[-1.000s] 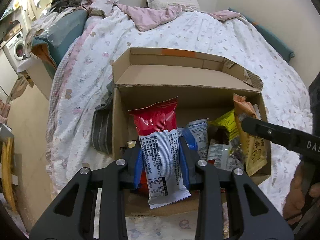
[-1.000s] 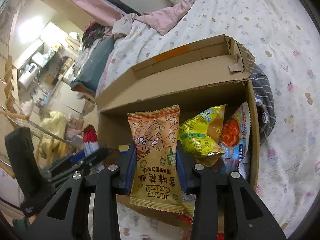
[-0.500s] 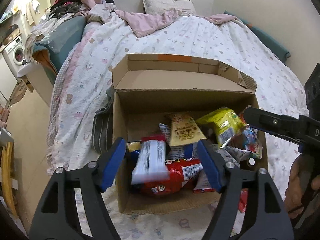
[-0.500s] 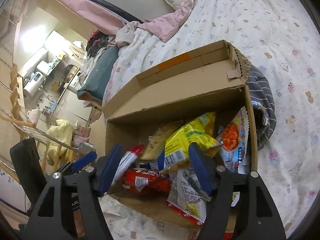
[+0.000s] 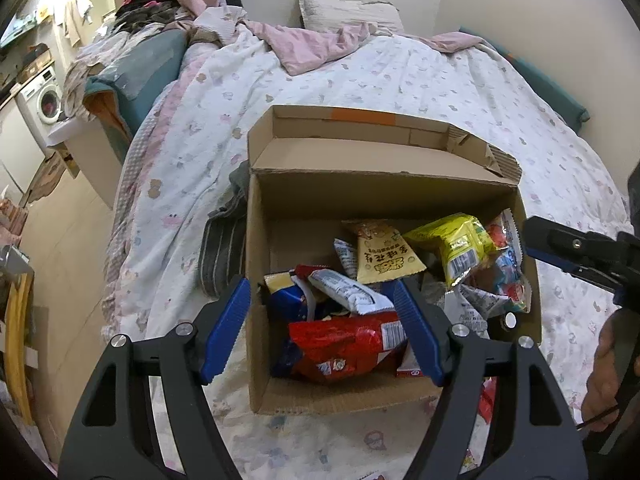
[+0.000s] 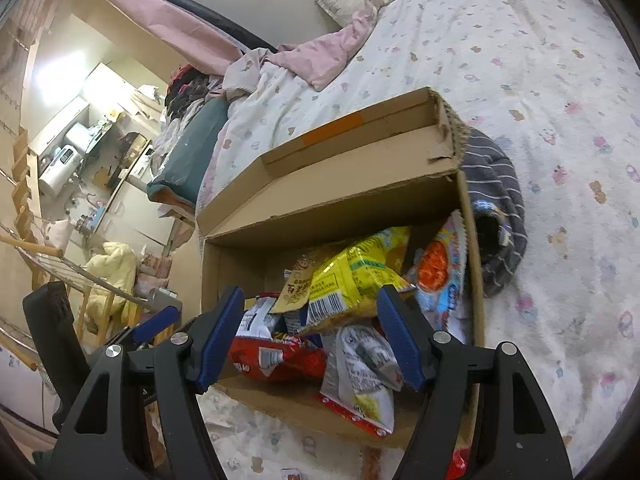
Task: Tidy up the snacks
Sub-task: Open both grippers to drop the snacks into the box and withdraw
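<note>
An open cardboard box (image 5: 256, 248) (image 6: 224, 280) sits on the bed, filled with several snack packets. A red packet (image 5: 340, 344) (image 6: 276, 358) lies at its near end, with a tan peanut packet (image 5: 380, 256) and a yellow packet (image 5: 452, 244) (image 6: 352, 276) behind. My left gripper (image 5: 322, 316) hovers open over the box's near left corner, nothing between its blue pads. My right gripper (image 6: 310, 322) is open above the near side too, holding nothing. Its fingers (image 5: 576, 252) show at the right edge of the left wrist view.
A grey striped cloth (image 6: 496, 200) (image 5: 220, 252) lies against the box's side. The patterned quilt (image 5: 400, 80) spreads all around, with a pillow (image 5: 344, 14) and pink blanket (image 5: 312, 46) at the far end. More wrappers (image 6: 458, 462) lie on the quilt by the box. A hand (image 5: 608, 384) grips the right tool.
Both grippers opened. The red-and-white packet fell from the left one and the tan peanut packet from the right one; both now lie in the box.
</note>
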